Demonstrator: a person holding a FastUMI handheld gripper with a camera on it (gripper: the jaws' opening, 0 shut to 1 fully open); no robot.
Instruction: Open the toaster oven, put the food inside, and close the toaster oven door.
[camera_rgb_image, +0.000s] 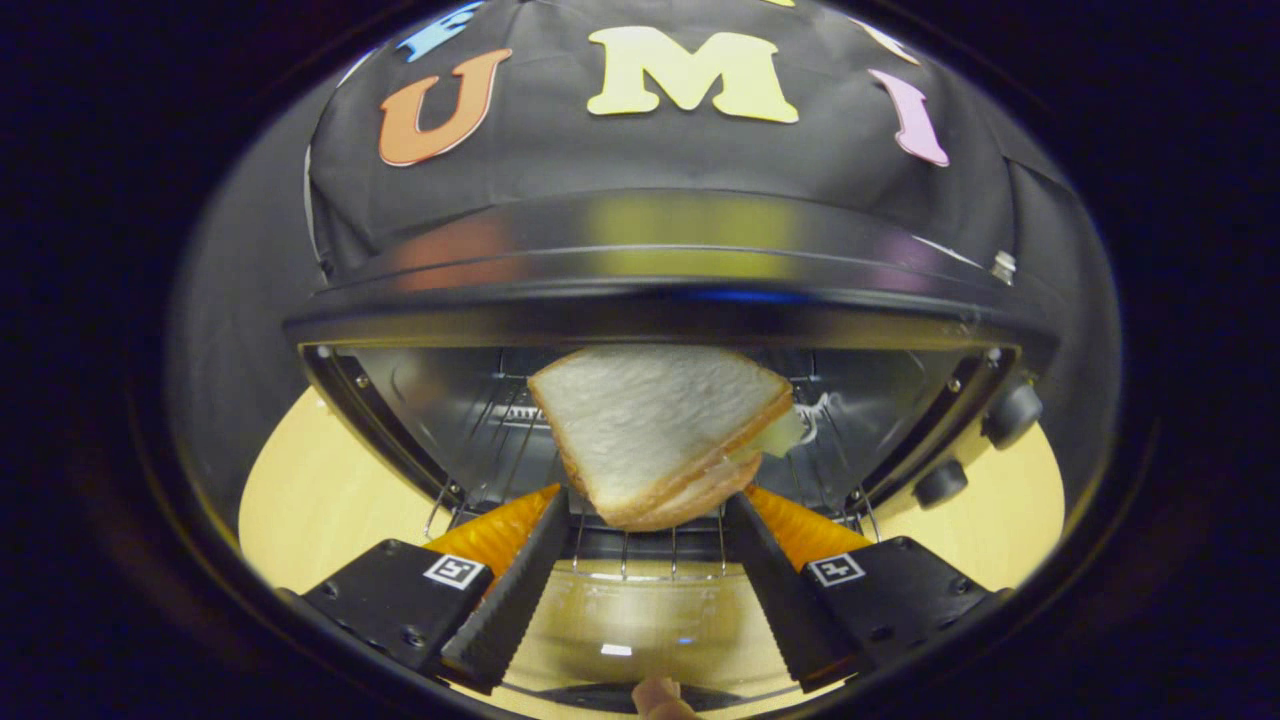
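The toaster oven (660, 250) stands straight ahead with its glass door (640, 625) folded down flat under my fingers. A triangular white-bread sandwich (655, 425) with a pale filling hangs tilted in the oven's mouth, above the front of the wire rack (650, 555). My gripper (650, 500) is shut on the sandwich's lower corner, one black ribbed finger (520, 590) on its left and the other on its right. The back of the oven's chamber is partly hidden behind the bread.
Two black knobs (1010, 415) sit on the oven's right front panel. The oven rests on a light wooden table (310, 490) that shows on both sides. A person's fingertip (660, 700) shows just below the door's handle edge.
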